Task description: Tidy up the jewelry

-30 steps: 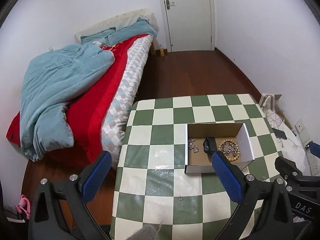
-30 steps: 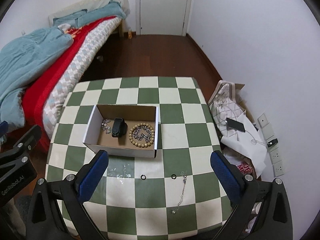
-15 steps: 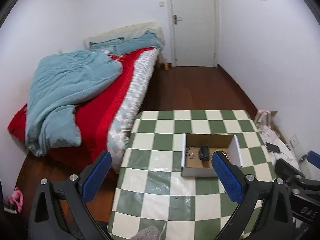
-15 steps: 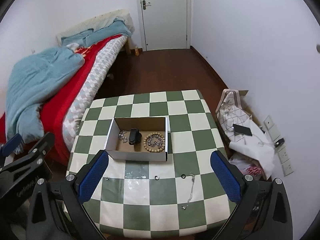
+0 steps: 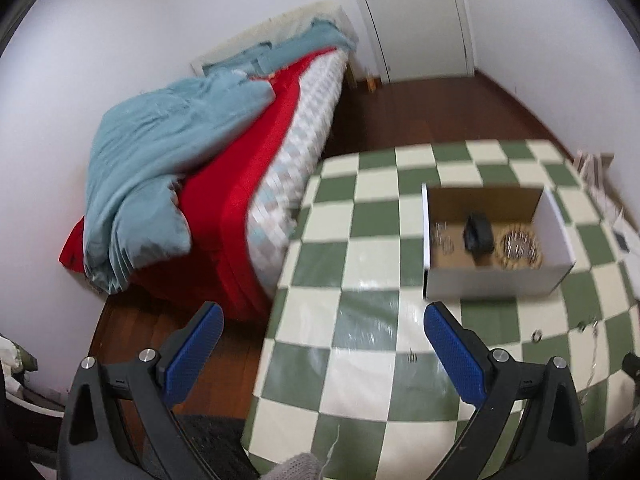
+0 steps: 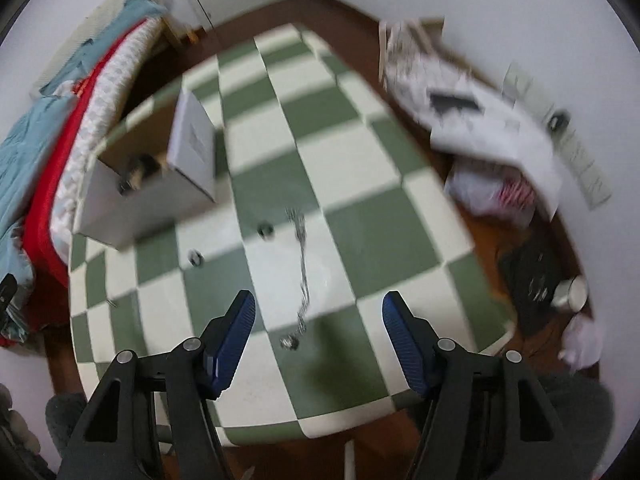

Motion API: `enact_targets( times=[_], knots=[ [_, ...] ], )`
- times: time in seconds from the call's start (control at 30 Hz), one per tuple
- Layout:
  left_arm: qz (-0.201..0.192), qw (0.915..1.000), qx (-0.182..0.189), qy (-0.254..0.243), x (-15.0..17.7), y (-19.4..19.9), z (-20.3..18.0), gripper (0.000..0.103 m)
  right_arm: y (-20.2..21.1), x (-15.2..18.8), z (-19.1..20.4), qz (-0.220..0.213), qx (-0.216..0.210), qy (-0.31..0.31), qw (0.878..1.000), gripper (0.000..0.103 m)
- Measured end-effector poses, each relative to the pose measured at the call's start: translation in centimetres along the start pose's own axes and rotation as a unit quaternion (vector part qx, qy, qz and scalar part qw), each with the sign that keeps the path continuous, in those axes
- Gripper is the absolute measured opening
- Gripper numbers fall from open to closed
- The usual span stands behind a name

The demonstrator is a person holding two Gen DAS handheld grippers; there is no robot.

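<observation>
A thin silver chain necklace (image 6: 301, 276) lies stretched out on the green-and-cream checkered table (image 6: 360, 216), running from near the table's middle toward its near edge and ending in a small clump. Two small dark rings (image 6: 265, 229) rest on the cloth just to its left, one nearer the white cardboard box (image 6: 120, 208) than the other. The box stands open on the table's left part; inside it, in the left wrist view, sit a wooden bead bracelet (image 5: 518, 247) with silver chain coiled in it, a black watch-like item (image 5: 477, 233) beside that, and small silver pieces (image 5: 442, 236) at the left end.

The right gripper (image 6: 318, 332) hovers above the near end of the necklace, its blue-padded fingers (image 6: 236, 332) spread wide on either side and holding nothing. The left gripper (image 5: 320, 354) hangs over the table's left edge, short of the box, its fingers (image 5: 454, 354) likewise spread apart and empty.

Beyond the table stand a bed with a red cover and pale blue quilt (image 5: 168, 160), a dark wooden floor (image 5: 432, 112) and a white door (image 5: 416, 20). Both views are motion-blurred.
</observation>
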State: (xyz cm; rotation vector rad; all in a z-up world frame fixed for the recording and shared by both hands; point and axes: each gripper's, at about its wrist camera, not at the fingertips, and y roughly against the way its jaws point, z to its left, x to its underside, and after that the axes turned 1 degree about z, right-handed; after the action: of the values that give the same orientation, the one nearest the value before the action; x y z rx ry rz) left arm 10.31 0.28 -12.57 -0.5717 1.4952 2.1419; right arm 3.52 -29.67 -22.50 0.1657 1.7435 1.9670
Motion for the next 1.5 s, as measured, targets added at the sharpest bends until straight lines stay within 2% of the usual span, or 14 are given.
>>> enact_targets(
  times=[0.13, 0.17, 0.2, 0.23, 0.3, 0.37, 0.77, 0.8, 0.93, 1.03, 1.1, 1.17, 1.2, 1.5],
  knots=[
    [0.02, 0.9995, -0.003, -0.026, 1.1, -1.2, -2.2, 0.103, -2.5, 1.6, 1.4, 0.014, 0.006, 0.033, 0.999, 0.068],
    [0.024, 0.9992, -0.002, -0.032, 1.4, -1.4, -2.8, 0.103, -3.1, 2.0, 2.0, 0.018, 0.01, 0.043, 0.999, 0.063],
    [0.028, 0.9989, 0.0, -0.039, 1.6, -1.6, -3.4, 0.103, -3.8, 2.4, 2.4, 0.023, 0.016, 0.053, 0.998, 0.051],
    [0.031, 0.9985, 0.002, -0.044, 1.7, -1.8, -3.9, 0.103, -4.5, 3.0, 3.0, 0.03, 0.029, 0.064, 0.997, 0.05],
    [0.037, 0.9976, 0.006, -0.058, 2.2, -2.1, -5.3, 0.103, -4.5, 3.8, 4.3, 0.002, 0.064, 0.1, 0.993, 0.029],
    [0.041, 0.9966, 0.012, -0.07, 2.6, -2.2, -6.4, 0.103, -4.3, 4.0, 4.7, -0.012, 0.072, 0.108, 0.991, 0.013],
    [0.109, 0.9802, 0.119, -0.115, 3.0, -5.5, -16.0, 0.101, -4.1, -1.4, -1.9, -0.034, 0.063, -0.003, 0.997, 0.013],
    [0.111, 0.9794, 0.121, -0.118, 3.0, -5.7, -16.5, 0.099, -4.1, -1.6, -2.1, -0.034, 0.063, -0.005, 0.997, 0.013],
    [0.121, 0.9742, 0.141, -0.128, 3.0, -6.4, -18.4, 0.072, -4.2, -1.9, -2.5, -0.035, 0.062, -0.008, 0.997, 0.013],
    [0.116, 0.9731, 0.15, -0.131, 2.9, -6.3, -19.1, 0.059, -4.5, -2.4, -2.7, -0.036, 0.063, -0.006, 0.997, 0.013],
    [0.113, 0.9709, 0.164, -0.133, 2.8, -6.1, -19.4, 0.043, -4.6, -2.4, -2.7, -0.036, 0.062, -0.007, 0.997, 0.013],
    [0.113, 0.9676, 0.179, -0.138, 2.8, -6.1, -19.8, 0.015, -4.6, -2.4, -2.7, -0.036, 0.062, -0.007, 0.997, 0.013],
    [0.113, 0.9664, 0.181, -0.143, 2.8, -6.0, -20.1, 0.01, -4.6, -2.4, -2.6, -0.035, 0.06, -0.009, 0.998, 0.013],
    [0.098, 0.9681, 0.191, -0.129, 2.1, -4.6, -18.8, 0.009, -1.8, -2.8, -1.9, -0.052, 0.031, -0.005, 0.998, 0.013]
  ],
)
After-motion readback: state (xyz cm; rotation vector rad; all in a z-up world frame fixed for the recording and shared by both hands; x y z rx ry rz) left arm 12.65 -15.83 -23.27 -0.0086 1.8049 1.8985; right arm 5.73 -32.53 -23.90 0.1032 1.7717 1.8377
